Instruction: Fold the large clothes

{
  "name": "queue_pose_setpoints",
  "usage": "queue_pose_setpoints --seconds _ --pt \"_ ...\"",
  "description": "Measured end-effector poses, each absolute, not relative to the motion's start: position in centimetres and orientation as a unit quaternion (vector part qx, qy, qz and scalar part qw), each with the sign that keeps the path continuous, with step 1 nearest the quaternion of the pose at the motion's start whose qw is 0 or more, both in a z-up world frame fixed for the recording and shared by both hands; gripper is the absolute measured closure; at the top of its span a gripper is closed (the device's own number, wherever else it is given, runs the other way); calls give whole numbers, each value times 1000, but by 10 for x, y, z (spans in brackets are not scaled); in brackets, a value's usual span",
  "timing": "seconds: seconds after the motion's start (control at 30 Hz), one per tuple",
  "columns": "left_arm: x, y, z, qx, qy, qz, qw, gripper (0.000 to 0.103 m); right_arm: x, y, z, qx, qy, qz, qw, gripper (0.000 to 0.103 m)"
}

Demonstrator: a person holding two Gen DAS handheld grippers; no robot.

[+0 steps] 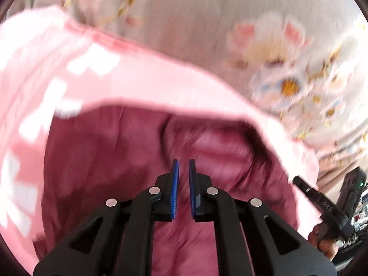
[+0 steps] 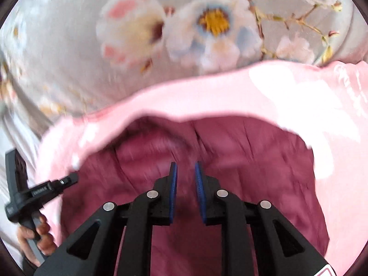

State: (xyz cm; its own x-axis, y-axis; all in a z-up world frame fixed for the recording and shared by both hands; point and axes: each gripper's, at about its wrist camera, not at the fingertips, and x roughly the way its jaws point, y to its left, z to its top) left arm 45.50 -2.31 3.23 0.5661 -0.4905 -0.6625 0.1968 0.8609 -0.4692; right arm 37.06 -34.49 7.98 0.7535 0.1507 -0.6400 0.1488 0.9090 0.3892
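A floral sheet (image 2: 69, 46) spreads beneath everything. On it lies the pink garment (image 1: 142, 85), its maroon lining (image 2: 253, 161) directly under both grippers. The left gripper (image 1: 181, 168) and right gripper (image 2: 185, 170) each show fingers slightly parted, seemingly gripping nothing, though blur obscures it.

My garment (image 1: 161, 87) is pale pink outside w/ white blocky patches, dark maroon-pink on the inside (image 2: 253, 172); bedsheet (image 2: 69, 34) under it is grey-beige w/ white, pink & blue flowers, yellow centres, brown twigs; my claws (image 1: 181, 168) (image 2: 185, 172) are black w/ blue pads.
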Motion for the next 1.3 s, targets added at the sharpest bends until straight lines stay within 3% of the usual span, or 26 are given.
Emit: queue_pose_setpoints --seconds 0.13,0.23,0.37,0.47,0.53,0.67,1.07,1.3 --pt "501 -43 57 -199 413 -195 867 81 421 -342 99 233 338 -4 912 85" --pt "534 -62 44 -238 433 -198 847 80 453 -334 97 236 336 -12 912 85" --pt "550 -82 2 -211 500 -197 817 82 492 -319 58 199 409 -5 891 86" --pt "536 -86 -17 -134 520 -201 819 83 486 -308 37 119 451 11 885 90" --pt "530 -85 -25 -100 522 -193 825 86 474 -310 27 67 459 -5 886 97" --pt "523 -73 -48 -83 519 -179 832 95 463 -322 17 61 459 -7 886 103" --pt "502 -91 -51 3 439 -149 886 96 452 -301 -3 -9 402 -45 914 103" --pt "505 -93 -52 10 431 -144 891 95 451 -299 -5 -15 397 -49 916 103"
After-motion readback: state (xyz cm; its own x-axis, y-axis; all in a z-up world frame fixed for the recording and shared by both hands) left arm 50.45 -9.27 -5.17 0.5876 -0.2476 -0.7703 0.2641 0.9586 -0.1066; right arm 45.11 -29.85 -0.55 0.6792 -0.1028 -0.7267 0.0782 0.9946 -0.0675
